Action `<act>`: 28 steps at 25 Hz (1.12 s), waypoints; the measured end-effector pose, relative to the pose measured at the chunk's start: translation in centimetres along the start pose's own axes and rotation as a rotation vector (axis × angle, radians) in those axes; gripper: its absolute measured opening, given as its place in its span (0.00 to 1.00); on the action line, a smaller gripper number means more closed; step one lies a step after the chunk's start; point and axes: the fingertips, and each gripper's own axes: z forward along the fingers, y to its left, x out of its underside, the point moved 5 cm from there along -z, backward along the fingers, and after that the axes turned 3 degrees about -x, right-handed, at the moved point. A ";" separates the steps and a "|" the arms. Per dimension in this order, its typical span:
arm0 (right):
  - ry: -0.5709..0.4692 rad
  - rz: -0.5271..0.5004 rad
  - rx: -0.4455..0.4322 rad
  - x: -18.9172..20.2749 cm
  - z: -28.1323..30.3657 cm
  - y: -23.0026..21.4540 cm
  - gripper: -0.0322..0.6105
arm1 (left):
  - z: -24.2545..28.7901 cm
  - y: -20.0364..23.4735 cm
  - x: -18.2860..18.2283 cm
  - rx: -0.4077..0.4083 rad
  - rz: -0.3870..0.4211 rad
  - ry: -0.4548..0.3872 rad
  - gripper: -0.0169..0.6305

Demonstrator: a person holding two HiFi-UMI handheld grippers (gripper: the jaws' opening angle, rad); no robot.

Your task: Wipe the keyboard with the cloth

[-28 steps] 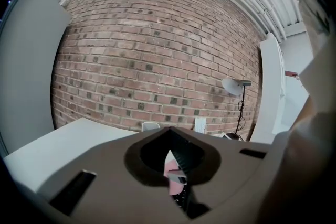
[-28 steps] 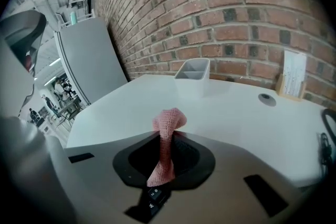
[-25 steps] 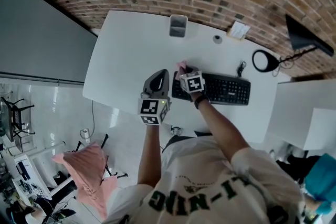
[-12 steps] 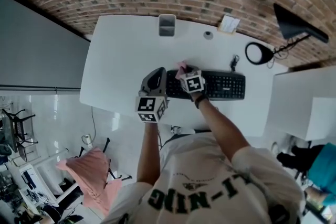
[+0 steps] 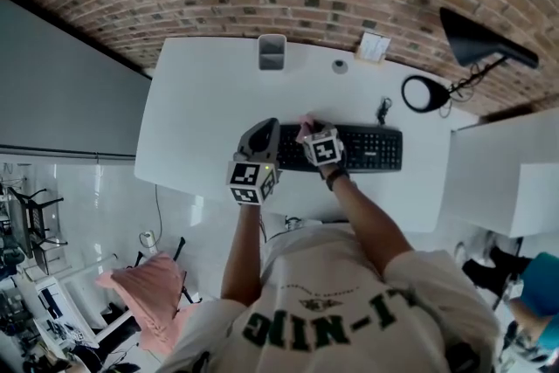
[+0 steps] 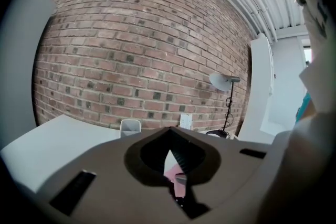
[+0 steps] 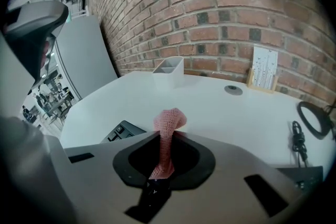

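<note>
R gripper [image 7: 157, 174] jaws pinched tight on cloth [image 7: 167, 131]. The pink cloth sticks up past the tips, over keyboard [image 5: 371, 149] left end. L gripper [image 6: 175, 186] jaws together w/ nothing btwn, just left of keyboard.

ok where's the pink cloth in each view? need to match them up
Head view: cloth centre, over the keyboard's left end.
Left gripper view: small pink patch low centre, beyond the jaws, probably it.
Right gripper view: cloth low centre, pinched between the jaws.
Shared landmark: white desk tray, in all three.
</note>
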 end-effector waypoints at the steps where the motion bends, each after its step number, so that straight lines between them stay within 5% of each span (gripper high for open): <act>1: -0.005 0.010 0.002 0.1 -0.2 -0.1 0.08 | 0.1 -0.1 0.0 0.001 0.009 0.005 0.03; 28: -0.063 0.128 0.153 3.3 -4.8 -8.3 0.08 | 3.5 -7.1 1.2 0.143 0.082 0.038 0.03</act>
